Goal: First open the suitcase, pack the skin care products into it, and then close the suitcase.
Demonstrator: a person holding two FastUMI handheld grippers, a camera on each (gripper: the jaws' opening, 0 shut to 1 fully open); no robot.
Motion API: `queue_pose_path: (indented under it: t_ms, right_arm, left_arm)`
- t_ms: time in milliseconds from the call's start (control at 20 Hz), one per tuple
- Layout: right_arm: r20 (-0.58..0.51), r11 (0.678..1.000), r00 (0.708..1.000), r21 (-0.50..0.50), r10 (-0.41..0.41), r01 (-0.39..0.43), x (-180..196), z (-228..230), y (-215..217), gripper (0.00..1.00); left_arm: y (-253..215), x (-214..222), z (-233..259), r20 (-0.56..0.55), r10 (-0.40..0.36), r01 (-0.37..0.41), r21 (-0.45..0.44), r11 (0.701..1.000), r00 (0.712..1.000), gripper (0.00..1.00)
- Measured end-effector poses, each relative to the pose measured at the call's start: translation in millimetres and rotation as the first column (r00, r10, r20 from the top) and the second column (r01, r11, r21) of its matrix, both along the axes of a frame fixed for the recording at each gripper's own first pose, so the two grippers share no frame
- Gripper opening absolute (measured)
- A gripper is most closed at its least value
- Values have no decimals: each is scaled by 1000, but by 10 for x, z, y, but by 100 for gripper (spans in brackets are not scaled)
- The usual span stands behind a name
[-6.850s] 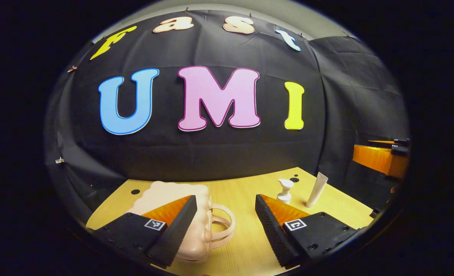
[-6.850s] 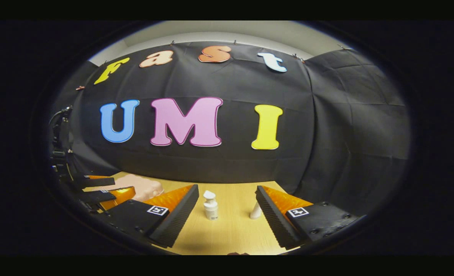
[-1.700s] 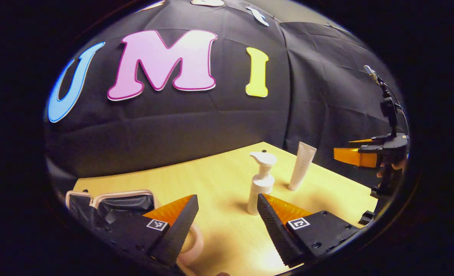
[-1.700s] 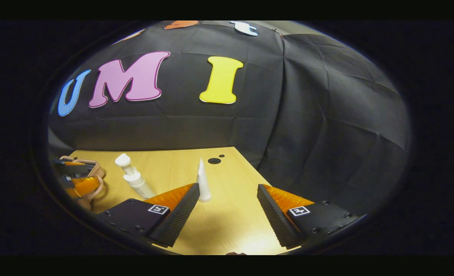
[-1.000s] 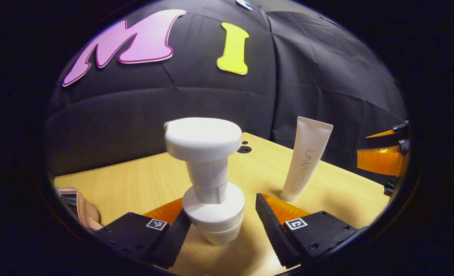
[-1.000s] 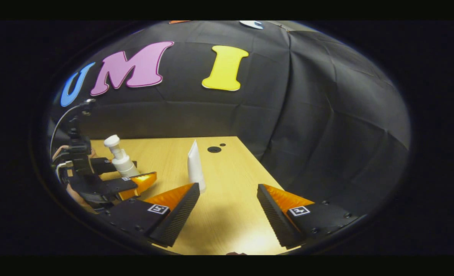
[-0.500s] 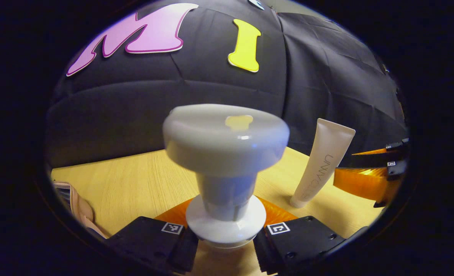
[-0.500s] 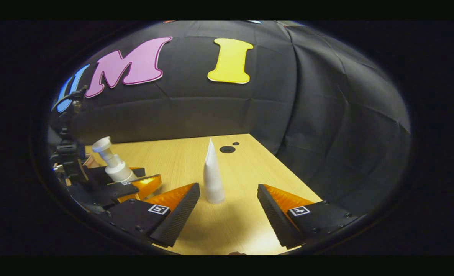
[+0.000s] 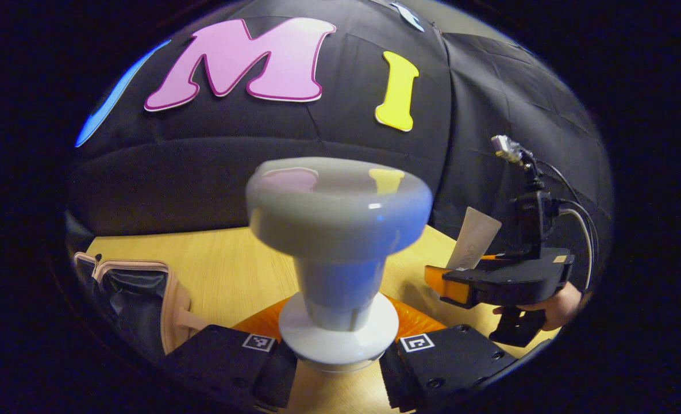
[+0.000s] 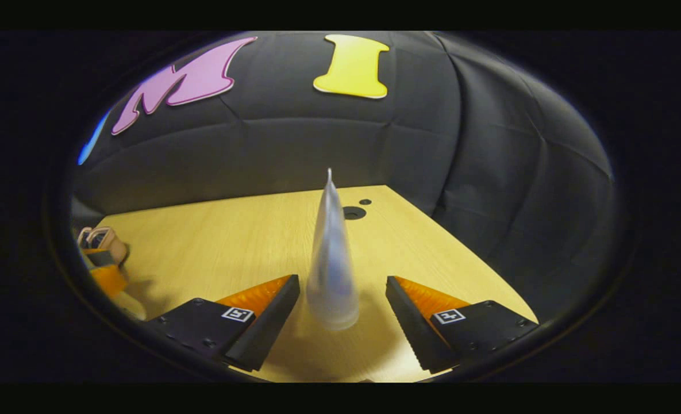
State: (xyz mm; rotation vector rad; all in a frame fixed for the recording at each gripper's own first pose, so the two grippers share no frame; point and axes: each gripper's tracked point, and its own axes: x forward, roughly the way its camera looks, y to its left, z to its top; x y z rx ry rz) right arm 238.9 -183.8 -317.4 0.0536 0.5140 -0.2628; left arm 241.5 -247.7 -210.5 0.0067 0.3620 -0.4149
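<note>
In the left gripper view, a white pump bottle (image 9: 338, 253) is seen at the centre of the frame, its broad glossy pump head uppermost and a narrower neck below it running down to a flat collar. Its long axis is upright. The left gripper (image 9: 335, 368) is closed on the bottle just under that collar, both fingers pressed against it at the bottom of the frame. The pink suitcase (image 9: 145, 299) lies open at the lower left on the wooden table (image 9: 225, 276), its dark lining exposed.

At the right of the same view, a white tube (image 9: 473, 246) stands upright, partly hidden behind the right gripper, which is held by a hand (image 9: 550, 305).

In the right gripper view, the tube (image 10: 331, 259) is seen edge-on at the centre, as a tall cone tapering to a crimped tip that points upward, its cap end down on the table (image 10: 219, 253). The right gripper (image 10: 342, 322) is spread wide, with the tube's base between its fingers and a gap on each side.
</note>
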Motion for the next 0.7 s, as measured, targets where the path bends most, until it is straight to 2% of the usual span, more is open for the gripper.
queue_pose_path:
  t_ms: [150,300,350,450,550,700]
  right_arm:
    - [20,999,999,0,-32,32,114,-11,-50,96]
    - [-5,998,999,32,-45,45,163,-64,-63,60]
    - [-4,999,999,33,-41,41,184,-59,-67,59]
    - [-14,1000,1000,23,-16,16,166,-54,-32,41]
    - [-12,1000,1000,1,17,-17,123,25,7,35]
    - [50,996,995,8,90,-91,32,354,260,35]
  left_arm:
    - [105,-179,153,7,5,-5,20,1000,1000,64]
    - [216,-331,218,-6,19,-19,17,1000,1000,64]
    - [264,-371,232,-8,24,-24,16,1000,1000,64]
    - [363,-408,225,-20,49,-48,11,999,999,64]
    - [503,-446,249,-28,79,-79,-1,997,996,64]
    - [827,-481,323,-36,155,-156,-12,988,987,64]
